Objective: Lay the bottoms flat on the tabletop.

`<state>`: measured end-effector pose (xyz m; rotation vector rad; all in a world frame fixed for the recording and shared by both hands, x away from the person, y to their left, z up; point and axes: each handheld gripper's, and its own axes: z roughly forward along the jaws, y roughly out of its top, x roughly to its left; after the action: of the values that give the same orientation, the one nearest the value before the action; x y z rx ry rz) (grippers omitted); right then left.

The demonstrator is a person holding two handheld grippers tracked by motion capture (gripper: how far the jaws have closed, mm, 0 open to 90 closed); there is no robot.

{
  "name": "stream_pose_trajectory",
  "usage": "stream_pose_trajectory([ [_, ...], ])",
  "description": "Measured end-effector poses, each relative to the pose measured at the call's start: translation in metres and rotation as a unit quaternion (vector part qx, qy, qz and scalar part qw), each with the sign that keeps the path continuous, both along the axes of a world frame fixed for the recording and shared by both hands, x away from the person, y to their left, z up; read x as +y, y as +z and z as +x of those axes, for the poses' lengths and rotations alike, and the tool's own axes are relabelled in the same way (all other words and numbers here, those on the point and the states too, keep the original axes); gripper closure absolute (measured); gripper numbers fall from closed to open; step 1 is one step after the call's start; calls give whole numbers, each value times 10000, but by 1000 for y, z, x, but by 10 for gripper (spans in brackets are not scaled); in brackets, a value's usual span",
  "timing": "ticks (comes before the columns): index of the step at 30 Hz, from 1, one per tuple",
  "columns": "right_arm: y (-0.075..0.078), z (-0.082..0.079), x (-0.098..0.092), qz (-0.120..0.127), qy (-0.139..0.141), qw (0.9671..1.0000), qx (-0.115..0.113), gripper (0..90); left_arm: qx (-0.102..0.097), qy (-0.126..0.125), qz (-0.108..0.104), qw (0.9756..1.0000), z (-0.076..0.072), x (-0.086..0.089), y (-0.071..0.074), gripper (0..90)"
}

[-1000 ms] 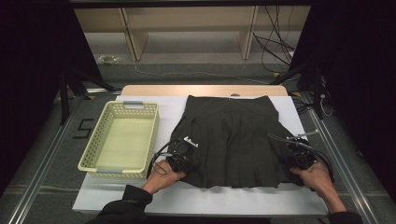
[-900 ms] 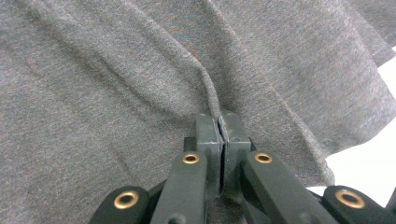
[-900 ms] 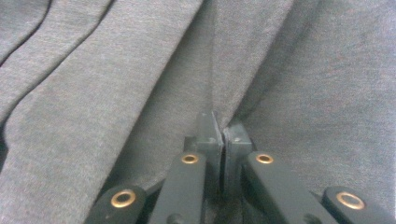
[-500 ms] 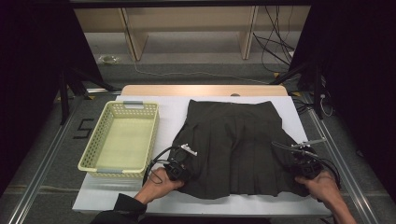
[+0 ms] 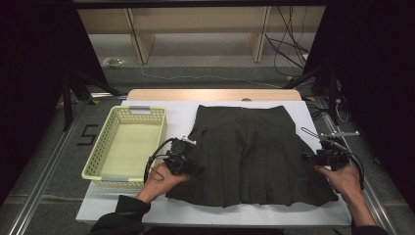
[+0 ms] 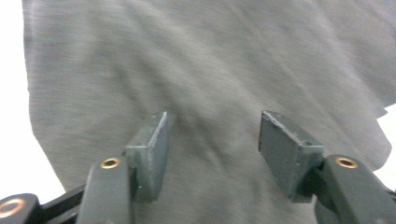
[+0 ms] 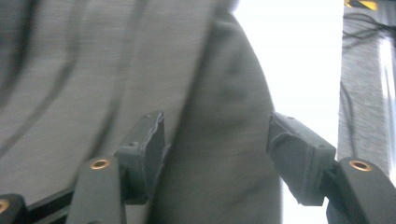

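1. The dark grey pleated fabric skirt lay flat on the white table top, fanning out toward its wavy hem, between the two grippers.
2. The left gripper sat at the skirt's left edge; its jaws had just been opening and stood apart above the finely woven cloth, gripping nothing.
3. The right gripper sat at the skirt's right edge; its jaws had likewise just been opening, gaping over a soft fold.
4. A pale yellow perforated plastic basket stood just beyond the left gripper, away from the skirt.
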<state>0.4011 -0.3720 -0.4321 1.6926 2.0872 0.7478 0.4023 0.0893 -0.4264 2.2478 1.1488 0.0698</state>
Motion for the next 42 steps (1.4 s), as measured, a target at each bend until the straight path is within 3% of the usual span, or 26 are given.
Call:
stream_pose_trajectory([
  [4,-12,17,-8,-71,-223,9995,201,364,-38,290,147,9995,14,1,-5,370],
  [13,-22,26,-2,-213,-64,9992,320,325,-32,673,267,9974,37,-1,-10,265],
  [16,-26,30,-5,-227,-145,9988,400,318,74,774,192,9968,45,0,-14,249],
  [20,-32,35,-8,-233,-187,9983,506,314,271,725,217,9968,54,-6,-27,251],
  [22,-34,37,-7,-285,-151,9981,526,314,353,620,268,9971,57,-11,-36,320],
  [25,-35,39,-7,-263,-193,9979,559,318,175,489,403,9978,56,-12,-39,521],
  [28,-35,39,-8,-263,-193,9980,546,336,250,415,284,9984,58,-8,-39,694],
  [31,-34,38,-7,-310,-195,9980,512,457,213,348,282,9988,56,-8,-39,787],
  [37,-30,31,-6,-240,-87,9976,648,807,190,233,294,9991,51,-8,-36,815],
  [42,-26,20,-3,-270,65,9960,854,865,127,59,407,9991,42,-9,-33,818],
])
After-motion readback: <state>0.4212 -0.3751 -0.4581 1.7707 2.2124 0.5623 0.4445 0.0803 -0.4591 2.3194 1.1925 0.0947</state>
